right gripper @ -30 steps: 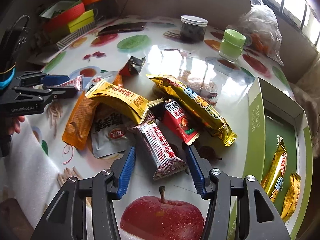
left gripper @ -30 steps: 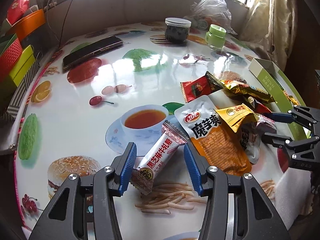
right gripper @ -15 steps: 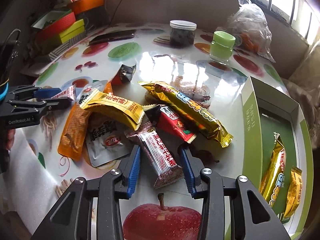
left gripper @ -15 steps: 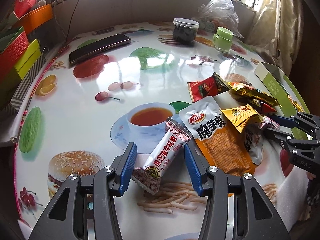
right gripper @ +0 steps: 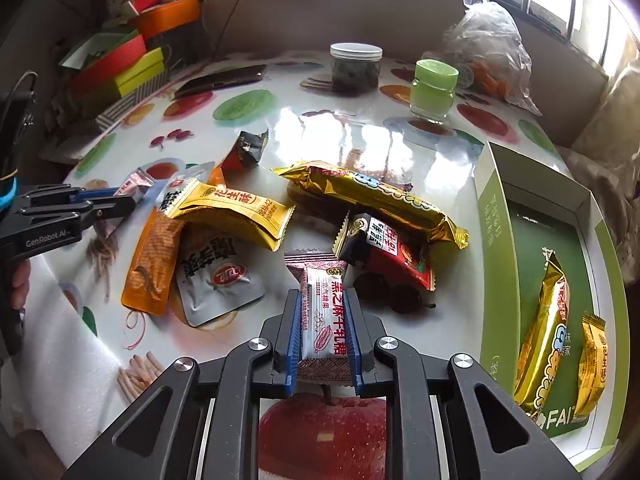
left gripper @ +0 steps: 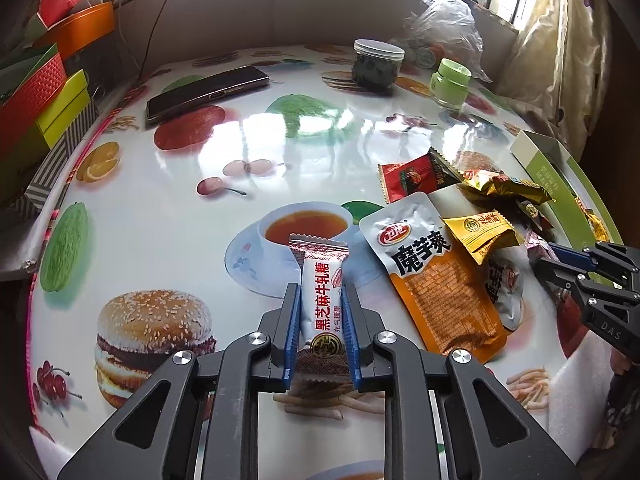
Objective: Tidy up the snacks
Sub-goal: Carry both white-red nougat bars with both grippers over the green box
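Note:
In the left wrist view my left gripper [left gripper: 320,292] is shut on a white and maroon nougat bar [left gripper: 320,272], pinched lengthwise over the printed teacup. My right gripper [right gripper: 321,294] is shut on a second nougat bar [right gripper: 324,320] at the near edge of the snack pile. That pile holds a long gold bar [right gripper: 372,196], a yellow peanut packet [right gripper: 236,208], a red and black packet [right gripper: 384,248] and an orange pouch [left gripper: 440,280]. The open green box [right gripper: 496,216] at the right holds a gold bar [right gripper: 540,336] and a yellow packet [right gripper: 592,364].
A phone [left gripper: 208,90], a white-lidded jar [left gripper: 378,64], a green jar [left gripper: 450,84] and a plastic bag [left gripper: 444,20] sit at the far side. Coloured boxes [left gripper: 40,92] are stacked beyond the table's left edge. White foam [right gripper: 80,360] covers the near rim.
Both grippers went from open around their nougat bars to shut on them. Each bar turned from slanted to lined up with the fingers.

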Demonstrator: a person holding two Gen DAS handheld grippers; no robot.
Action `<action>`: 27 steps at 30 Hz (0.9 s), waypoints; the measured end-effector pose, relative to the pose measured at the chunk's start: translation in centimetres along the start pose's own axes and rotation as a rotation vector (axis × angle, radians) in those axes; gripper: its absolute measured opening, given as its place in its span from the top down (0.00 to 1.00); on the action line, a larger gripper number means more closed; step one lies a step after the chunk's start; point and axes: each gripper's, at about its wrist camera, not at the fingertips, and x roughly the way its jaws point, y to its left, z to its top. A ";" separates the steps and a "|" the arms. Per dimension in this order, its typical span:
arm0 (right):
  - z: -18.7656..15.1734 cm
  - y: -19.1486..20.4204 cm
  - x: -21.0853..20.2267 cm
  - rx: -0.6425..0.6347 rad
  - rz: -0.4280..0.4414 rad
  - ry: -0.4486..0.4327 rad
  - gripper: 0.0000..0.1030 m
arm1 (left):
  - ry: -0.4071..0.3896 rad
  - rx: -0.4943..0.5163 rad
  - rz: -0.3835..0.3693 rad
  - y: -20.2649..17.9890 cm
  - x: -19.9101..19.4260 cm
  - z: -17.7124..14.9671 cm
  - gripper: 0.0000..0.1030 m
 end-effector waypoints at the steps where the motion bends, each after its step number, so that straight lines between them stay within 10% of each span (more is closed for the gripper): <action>1: 0.0 0.0 -0.1 0.003 -0.002 -0.003 0.82 | -0.001 -0.002 0.000 0.0 -0.1 0.0 0.80; 27: -0.2 -1.0 -4.3 0.106 0.004 -0.112 0.82 | -0.082 0.042 -0.050 -4.3 -4.7 0.7 0.80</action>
